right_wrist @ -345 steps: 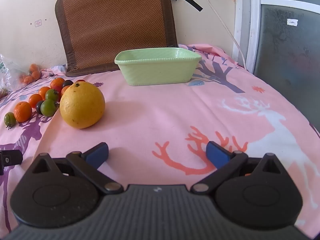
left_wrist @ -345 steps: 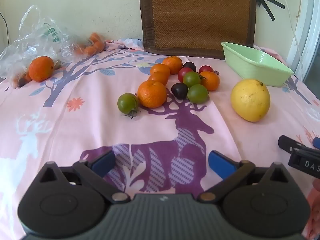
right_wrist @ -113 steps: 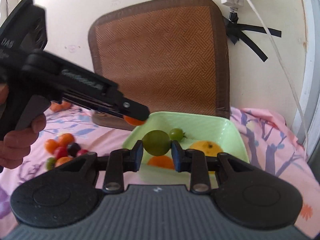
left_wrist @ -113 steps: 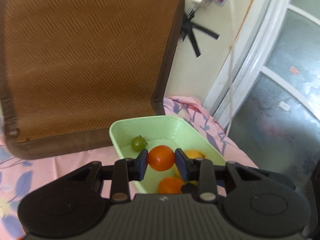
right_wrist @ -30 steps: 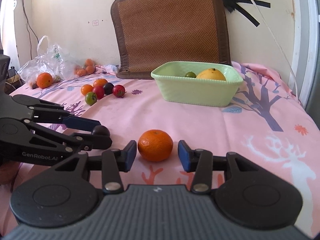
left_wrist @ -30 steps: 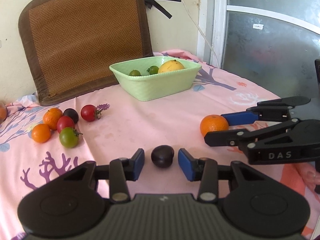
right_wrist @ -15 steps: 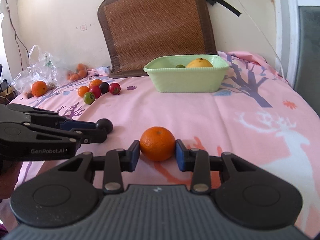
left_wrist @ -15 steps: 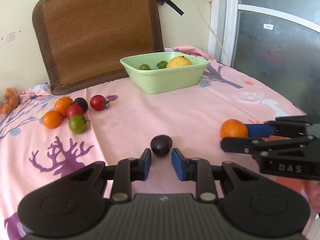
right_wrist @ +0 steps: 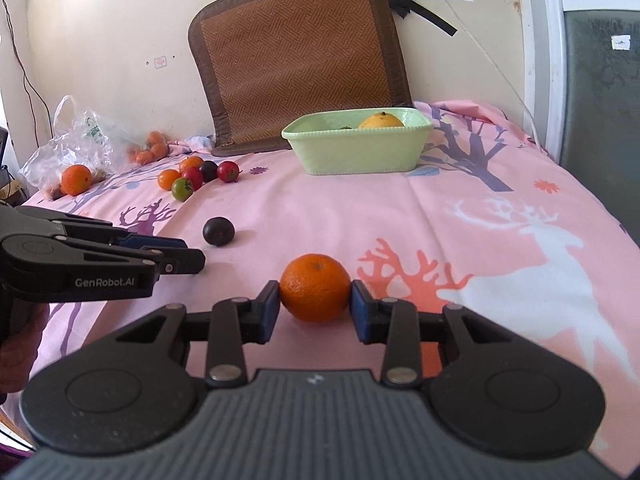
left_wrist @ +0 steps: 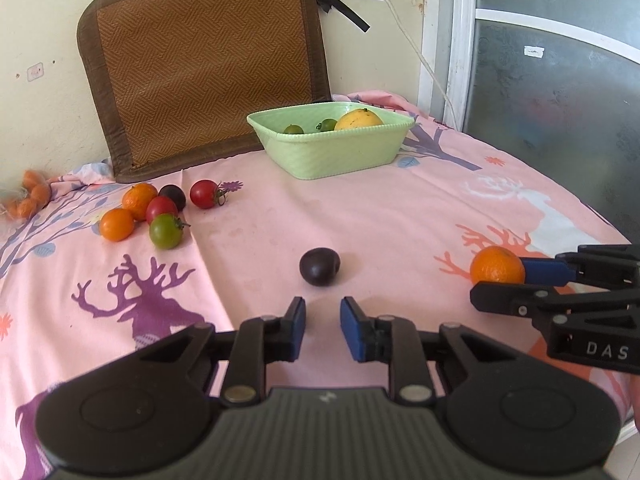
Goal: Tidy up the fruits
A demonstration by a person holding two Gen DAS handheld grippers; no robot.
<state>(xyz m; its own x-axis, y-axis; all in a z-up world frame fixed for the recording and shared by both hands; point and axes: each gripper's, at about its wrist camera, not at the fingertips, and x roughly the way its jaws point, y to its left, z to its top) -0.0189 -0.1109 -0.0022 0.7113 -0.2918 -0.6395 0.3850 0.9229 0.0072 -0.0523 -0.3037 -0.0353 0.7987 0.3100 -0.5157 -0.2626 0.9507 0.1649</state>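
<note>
Far left, a crinkled plastic bag [right_wrist: 76, 140] with green print too blurred to read sits by the wall, an orange [right_wrist: 76, 179] beside it. Next, the left gripper [left_wrist: 322, 330], stamped "GenRobot.AI" on its side in the right wrist view: jaws nearly together, nothing between them, the dark plum [left_wrist: 320, 266] lying free just beyond the tips. Behind it, a cluster of tomatoes and small oranges [left_wrist: 154, 210]. Open pink deer-print cloth [left_wrist: 380, 216] runs clear from the plum to the green dish [left_wrist: 332, 152] at the far side, a yellow citrus [left_wrist: 358, 119] inside. The woven mat [left_wrist: 208, 64] leans on the cream wall. Right now, the right gripper [right_wrist: 315, 312], marked "DAS", pads clamped on the mandarin [right_wrist: 315, 293] resting on the cloth. The table edge falls away at the glass door [left_wrist: 560, 80].
</note>
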